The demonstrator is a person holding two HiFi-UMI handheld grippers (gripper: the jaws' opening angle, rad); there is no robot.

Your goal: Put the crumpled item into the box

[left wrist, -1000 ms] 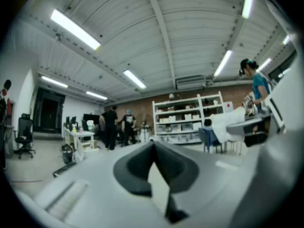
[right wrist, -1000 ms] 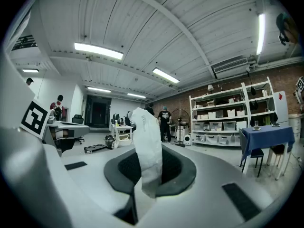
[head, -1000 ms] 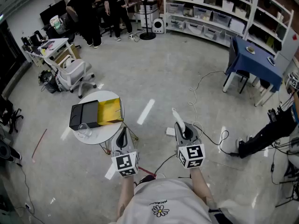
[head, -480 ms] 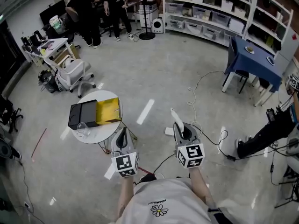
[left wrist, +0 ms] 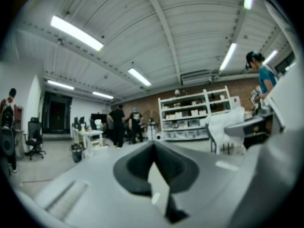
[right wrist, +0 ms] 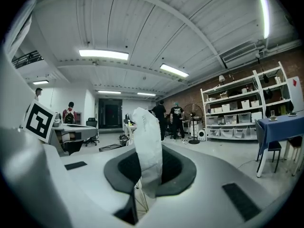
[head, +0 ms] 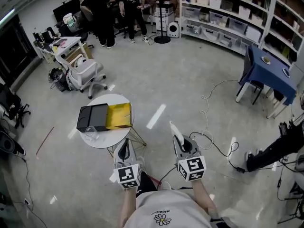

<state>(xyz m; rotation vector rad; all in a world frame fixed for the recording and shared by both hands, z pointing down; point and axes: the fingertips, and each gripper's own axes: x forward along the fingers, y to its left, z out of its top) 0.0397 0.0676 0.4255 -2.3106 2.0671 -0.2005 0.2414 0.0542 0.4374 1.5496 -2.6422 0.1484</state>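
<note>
White and crumpled, the item (head: 174,128) is clamped by its lower end in your right gripper (head: 178,139). In the right gripper view it rises out of the closed jaws as a long strip. From your head it points ahead along the gripper's own line, tilted a little left. Your left gripper (head: 124,145) has its jaws together with nothing between them.

The box (head: 92,118) is black and sits on the round white table (head: 110,139), ahead and well to the left of the loaded gripper. A yellow part (head: 118,116) lies touching the box's right side, on the side nearer you. Whether it is a lid or an open half of the box, I can't tell.

The move turns on that leftward offset. Your right hand will likely have to swing across and forward, and your empty left gripper sits nearer the table, just off its near edge and roughly in the path. You may want to draw it aside first.

A small clear object (head: 91,134) rests near the table's front edge, beside the box, so keep the strip's free end above it. A cable (head: 211,139) trails on the floor to your right, and a white chair (head: 86,73) stands beyond the table. Neither looks to be in the way.
</note>
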